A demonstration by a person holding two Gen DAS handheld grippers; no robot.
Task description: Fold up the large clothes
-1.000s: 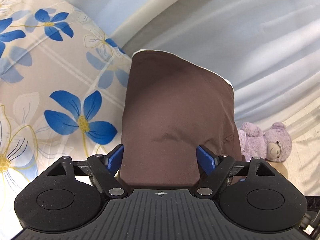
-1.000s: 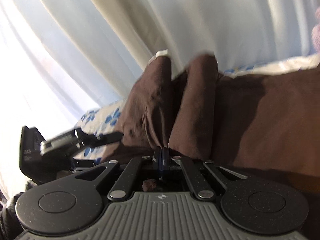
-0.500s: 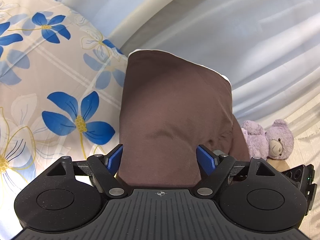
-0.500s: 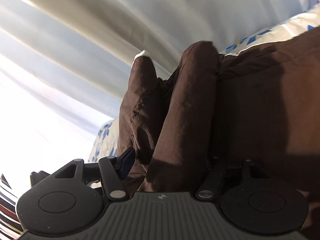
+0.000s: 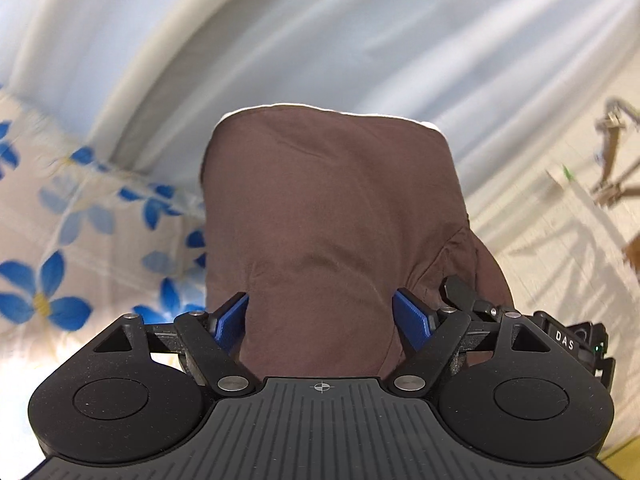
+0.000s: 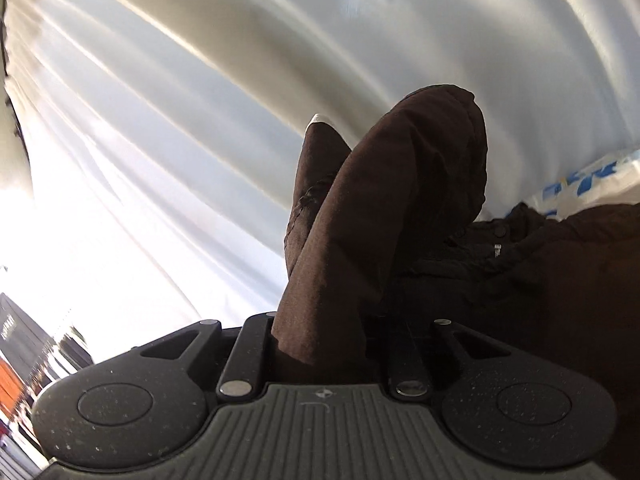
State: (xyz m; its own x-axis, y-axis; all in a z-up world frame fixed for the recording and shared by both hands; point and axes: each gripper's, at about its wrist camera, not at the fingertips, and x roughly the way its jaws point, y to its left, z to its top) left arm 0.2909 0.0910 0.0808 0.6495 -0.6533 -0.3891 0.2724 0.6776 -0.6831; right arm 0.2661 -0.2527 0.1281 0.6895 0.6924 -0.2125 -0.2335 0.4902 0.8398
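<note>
Nearest the left wrist camera, the left claw (image 5: 320, 320) stands wide apart, its blue pads (image 5: 230, 322) flanking a broad fold of the brown garment (image 5: 328, 216); the pads do not clearly press the cloth. The right claw (image 6: 324, 344) has just been closing, and a bunched roll of the brown garment (image 6: 384, 216) runs down between its jaws, pinched there, the pads themselves hidden by the cloth. In the left view the right claw's black body (image 5: 560, 340) sits just beside the garment's edge. Beyond, the garment spreads over a blue-flowered bedsheet (image 5: 80, 240), with a pale curtain (image 5: 360, 40) farthest back.
</note>
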